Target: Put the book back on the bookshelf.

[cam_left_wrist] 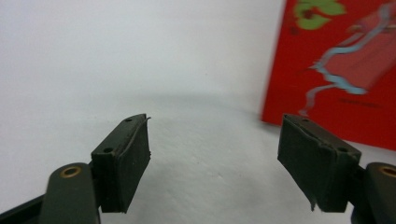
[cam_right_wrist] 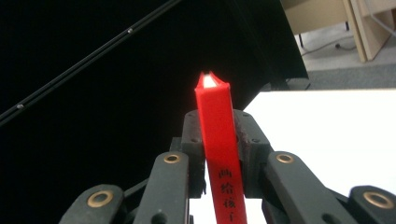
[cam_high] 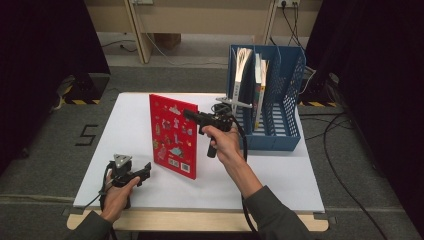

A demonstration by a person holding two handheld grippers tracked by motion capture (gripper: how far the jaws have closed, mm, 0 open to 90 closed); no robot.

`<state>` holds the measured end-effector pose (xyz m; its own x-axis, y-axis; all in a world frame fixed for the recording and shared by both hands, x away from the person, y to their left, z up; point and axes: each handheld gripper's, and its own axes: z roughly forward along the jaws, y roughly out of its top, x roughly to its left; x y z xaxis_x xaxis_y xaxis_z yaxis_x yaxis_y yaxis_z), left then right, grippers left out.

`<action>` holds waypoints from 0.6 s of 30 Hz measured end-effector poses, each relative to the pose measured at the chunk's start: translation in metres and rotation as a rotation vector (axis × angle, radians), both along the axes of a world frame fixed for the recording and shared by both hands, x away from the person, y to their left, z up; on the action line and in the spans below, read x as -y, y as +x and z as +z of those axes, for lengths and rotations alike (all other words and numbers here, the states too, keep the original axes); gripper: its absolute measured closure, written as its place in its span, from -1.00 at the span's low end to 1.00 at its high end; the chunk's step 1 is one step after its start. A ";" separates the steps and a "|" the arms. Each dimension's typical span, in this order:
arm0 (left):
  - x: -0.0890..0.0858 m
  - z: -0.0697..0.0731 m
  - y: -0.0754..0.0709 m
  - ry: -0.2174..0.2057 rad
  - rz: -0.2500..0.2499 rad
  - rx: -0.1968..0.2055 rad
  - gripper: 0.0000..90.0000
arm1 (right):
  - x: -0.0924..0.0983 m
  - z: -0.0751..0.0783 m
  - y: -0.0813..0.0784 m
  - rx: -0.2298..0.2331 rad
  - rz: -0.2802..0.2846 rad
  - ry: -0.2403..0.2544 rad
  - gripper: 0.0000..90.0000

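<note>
A red picture book (cam_high: 173,135) stands upright on the white table (cam_high: 280,175), its cover facing the camera in the high view. My right gripper (cam_high: 192,115) is shut on the book's upper spine edge; in the right gripper view the red spine (cam_right_wrist: 218,149) is clamped between both pads. My left gripper (cam_high: 146,171) hovers low over the table's near left, jaws open with nothing between them. The left gripper view has the book's lower cover (cam_left_wrist: 341,70) ahead and to the right of its open fingertips (cam_left_wrist: 128,158).
A blue file rack (cam_high: 272,95) with several upright books stands at the table's back right, just behind the right hand. Black curtains flank both sides. Cables trail on the floor at right.
</note>
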<state>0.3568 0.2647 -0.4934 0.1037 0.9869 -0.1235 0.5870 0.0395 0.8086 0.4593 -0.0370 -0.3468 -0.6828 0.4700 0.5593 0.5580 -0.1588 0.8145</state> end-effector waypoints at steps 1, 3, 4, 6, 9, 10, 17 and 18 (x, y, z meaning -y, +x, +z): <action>-0.001 0.000 0.000 -0.004 0.003 0.000 -0.45 | 0.001 0.004 0.001 0.001 -0.002 0.001 0.69; -0.003 0.000 0.001 -0.006 0.006 -0.002 -0.45 | 0.003 0.011 0.001 0.005 -0.006 -0.007 0.69; -0.004 -0.001 0.002 -0.006 0.009 -0.001 -0.45 | 0.005 0.015 0.002 0.011 -0.012 -0.015 0.68; -0.007 -0.001 0.003 -0.007 0.015 -0.006 -0.46 | 0.011 0.022 0.001 0.018 -0.020 -0.016 0.68; -0.009 -0.001 0.006 0.010 0.014 0.000 -0.46 | 0.024 0.033 -0.001 0.024 -0.042 -0.012 0.68; -0.009 -0.001 0.006 0.053 0.002 0.006 -0.47 | 0.027 0.036 -0.002 0.026 -0.048 -0.003 0.68; -0.003 -0.008 0.009 0.141 -0.065 -0.044 -0.53 | 0.065 0.064 -0.012 0.090 -0.110 0.048 0.68; -0.003 -0.008 0.010 0.146 -0.068 -0.047 -0.53 | 0.070 0.068 -0.014 0.088 -0.120 0.057 0.68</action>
<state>0.3663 0.2673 -0.5017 0.1681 0.9857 0.0142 0.6215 -0.1172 0.7746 0.4448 -0.1073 -0.2792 -0.6711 0.5203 0.5282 0.4594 -0.2675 0.8470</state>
